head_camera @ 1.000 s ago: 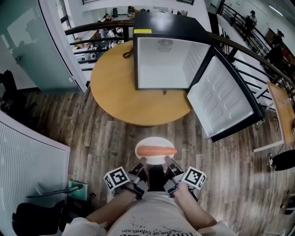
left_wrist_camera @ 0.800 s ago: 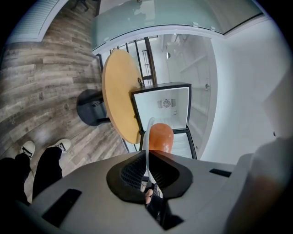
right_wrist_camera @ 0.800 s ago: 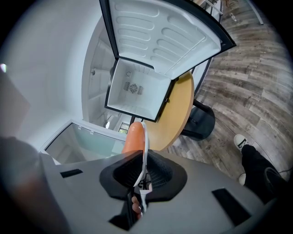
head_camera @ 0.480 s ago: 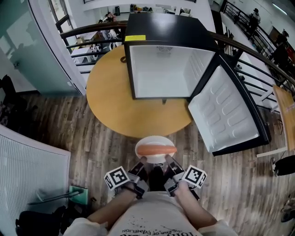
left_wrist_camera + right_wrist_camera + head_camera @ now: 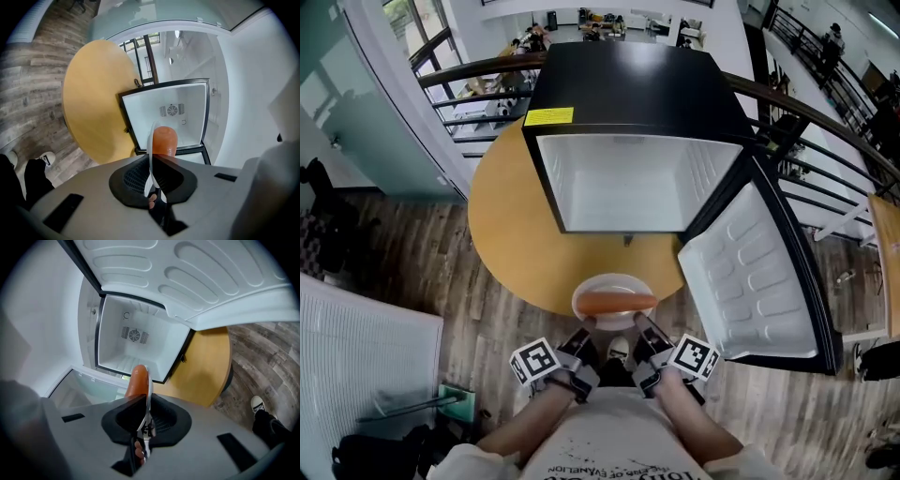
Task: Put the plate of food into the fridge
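Plate of food [image 5: 612, 284] before open fridge [image 5: 630, 86]

I see the black box-shaped mini fridge [image 5: 628, 94] standing on the far part of the round wooden table [image 5: 511, 234], its mouth towards me and its door [image 5: 750, 272] swung out right, past the table's edge. At the table's near edge is the white round plate [image 5: 614, 283] with the orange sausage [image 5: 614, 303] lying across it. My left gripper [image 5: 589, 328] pinches its near-left rim and my right gripper [image 5: 637, 323] the near-right.

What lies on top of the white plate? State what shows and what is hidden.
One orange-pink sausage lies across the plate. Its near rim is covered by the left hand-held gripper and right hand-held gripper clamping it.
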A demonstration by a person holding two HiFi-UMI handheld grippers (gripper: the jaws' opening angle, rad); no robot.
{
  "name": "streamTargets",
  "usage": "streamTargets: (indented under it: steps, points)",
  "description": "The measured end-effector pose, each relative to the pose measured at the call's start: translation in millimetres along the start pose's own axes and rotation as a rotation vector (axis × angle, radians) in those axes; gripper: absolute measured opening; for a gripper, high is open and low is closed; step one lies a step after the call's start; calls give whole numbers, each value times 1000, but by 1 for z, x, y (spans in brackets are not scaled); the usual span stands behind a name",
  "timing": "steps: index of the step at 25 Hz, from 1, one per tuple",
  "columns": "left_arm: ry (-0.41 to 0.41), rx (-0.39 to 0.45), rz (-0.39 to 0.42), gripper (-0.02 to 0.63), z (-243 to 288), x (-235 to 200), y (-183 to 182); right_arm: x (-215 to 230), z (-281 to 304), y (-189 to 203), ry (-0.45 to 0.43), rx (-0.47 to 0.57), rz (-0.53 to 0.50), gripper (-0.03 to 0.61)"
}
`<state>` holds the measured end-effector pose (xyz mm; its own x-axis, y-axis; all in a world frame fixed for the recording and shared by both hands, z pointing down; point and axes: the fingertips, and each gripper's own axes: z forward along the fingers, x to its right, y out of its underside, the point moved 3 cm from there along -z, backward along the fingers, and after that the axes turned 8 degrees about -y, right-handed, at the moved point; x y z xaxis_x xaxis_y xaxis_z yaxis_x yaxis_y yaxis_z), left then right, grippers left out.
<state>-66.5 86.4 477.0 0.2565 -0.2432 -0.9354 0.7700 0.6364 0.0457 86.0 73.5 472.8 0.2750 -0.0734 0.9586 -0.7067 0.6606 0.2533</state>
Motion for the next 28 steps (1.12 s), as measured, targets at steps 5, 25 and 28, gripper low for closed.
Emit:
streamTargets:
  steps: [5, 25, 28]
  points:
    - [-11, 20, -26, 35, 26, 3, -5, 12, 13, -26, -9, -35, -8, 46]
    - [-43, -69, -2, 35, 74, 11, -48, 25, 53, -52, 42, 48, 59, 46]
    - [-23, -79, 2, 35, 84, 12, -57, 28, 61, -57, 45, 67, 57, 46]
